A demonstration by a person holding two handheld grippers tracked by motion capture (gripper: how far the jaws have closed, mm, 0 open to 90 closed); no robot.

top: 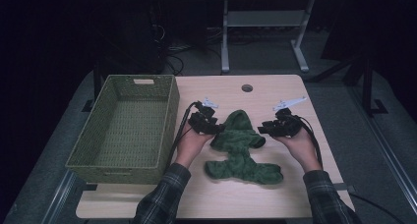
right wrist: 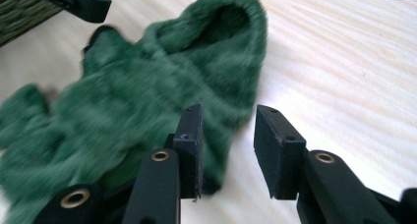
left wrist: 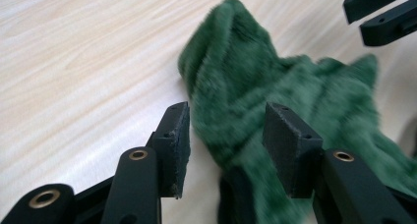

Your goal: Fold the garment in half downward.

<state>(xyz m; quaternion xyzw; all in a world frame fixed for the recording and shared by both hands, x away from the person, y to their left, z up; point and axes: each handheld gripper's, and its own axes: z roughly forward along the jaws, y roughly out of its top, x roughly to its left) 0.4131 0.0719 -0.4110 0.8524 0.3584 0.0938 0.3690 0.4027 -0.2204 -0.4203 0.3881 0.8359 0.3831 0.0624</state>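
Nearest the high camera, two plaid sleeves (top: pixel 164 197) coming in from the bottom edge, each hand gripping a black two-jaw tool; left gripper (top: pixel 212 127) at the left edge of a green fleece garment (top: pixel 241 148), right gripper (top: pixel 264 128) at its right edge, both low over the table (top: pixel 221 199).

Fuzzy, dark green, plush like fleece or terry; crumpled rather than spread flat; a rounded hood-like end pointing away from the person, a wider bunched band nearest the person, small lobes sticking out at the sides. Lying on the pale wood-grain top, roughly at its middle, just right of a woven green basket (top: pixel 128 123) standing on the table's left side; apart from the basket, not inside it.

In the left gripper view, left gripper (left wrist: pixel 228 140) with jaws spread wide, green fleece garment (left wrist: pixel 275 101) bulging into the gap between them; whether the pads press on the cloth cannot be told; right gripper's tips (left wrist: pixel 381 13) at the upper right corner.

In the right gripper view, right gripper (right wrist: pixel 228 143) with jaws parted, left pad against or just over the edge of the green fleece garment (right wrist: pixel 147 96), right pad over bare wood; hood opening facing the camera, dark inside; basket corner (right wrist: pixel 19 13) at the upper left.
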